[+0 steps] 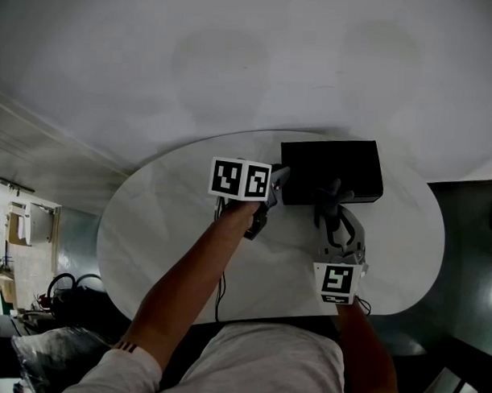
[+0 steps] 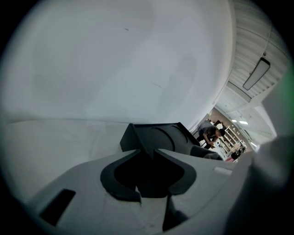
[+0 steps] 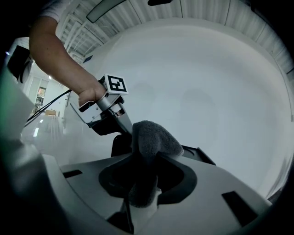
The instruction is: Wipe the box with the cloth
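The black box (image 1: 332, 166) sits far on the white counter (image 1: 164, 221). The left gripper (image 1: 276, 183) jaws hold its left end. The right gripper (image 1: 334, 212) jaws pinch the gray cloth (image 3: 151, 135). Hold the box still and rub flat.

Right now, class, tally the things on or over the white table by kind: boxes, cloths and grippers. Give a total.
Boxes: 1, the black box
Cloths: 1, the grey cloth, clamped in the right gripper
Grippers: 2, the right gripper and the left gripper, which holds the box's end
Total: 4
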The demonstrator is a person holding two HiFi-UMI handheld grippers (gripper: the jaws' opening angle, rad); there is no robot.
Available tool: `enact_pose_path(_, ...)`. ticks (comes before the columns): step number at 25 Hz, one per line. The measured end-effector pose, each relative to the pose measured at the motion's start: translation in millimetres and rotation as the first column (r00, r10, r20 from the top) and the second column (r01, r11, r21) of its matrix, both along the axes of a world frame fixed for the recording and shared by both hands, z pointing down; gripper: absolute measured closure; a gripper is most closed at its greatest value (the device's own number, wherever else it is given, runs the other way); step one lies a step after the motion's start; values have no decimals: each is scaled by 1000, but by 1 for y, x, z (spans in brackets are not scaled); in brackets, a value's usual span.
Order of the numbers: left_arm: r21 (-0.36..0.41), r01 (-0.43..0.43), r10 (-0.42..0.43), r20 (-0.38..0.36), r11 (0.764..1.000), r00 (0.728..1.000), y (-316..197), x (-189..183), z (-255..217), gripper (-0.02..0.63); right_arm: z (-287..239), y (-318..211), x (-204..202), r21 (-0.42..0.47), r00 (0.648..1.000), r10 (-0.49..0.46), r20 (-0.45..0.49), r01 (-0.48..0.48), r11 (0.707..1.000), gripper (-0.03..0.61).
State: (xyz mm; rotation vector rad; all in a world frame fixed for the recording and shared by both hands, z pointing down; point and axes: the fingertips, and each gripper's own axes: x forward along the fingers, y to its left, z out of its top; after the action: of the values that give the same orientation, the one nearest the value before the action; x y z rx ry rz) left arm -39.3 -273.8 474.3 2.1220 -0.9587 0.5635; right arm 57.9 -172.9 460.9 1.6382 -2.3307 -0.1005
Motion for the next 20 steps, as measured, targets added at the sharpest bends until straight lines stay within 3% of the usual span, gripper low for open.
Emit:
enact_pose_path(10,5,7,-7,8,1000,1000,0,0,1,517,1,0,28,5,999,52,8,-52,999,485)
enact_pose_path(20,6,10,-10,9,1000,1000,0,0,0,517,2,-4,78,1,986,167,21,-167,986,486)
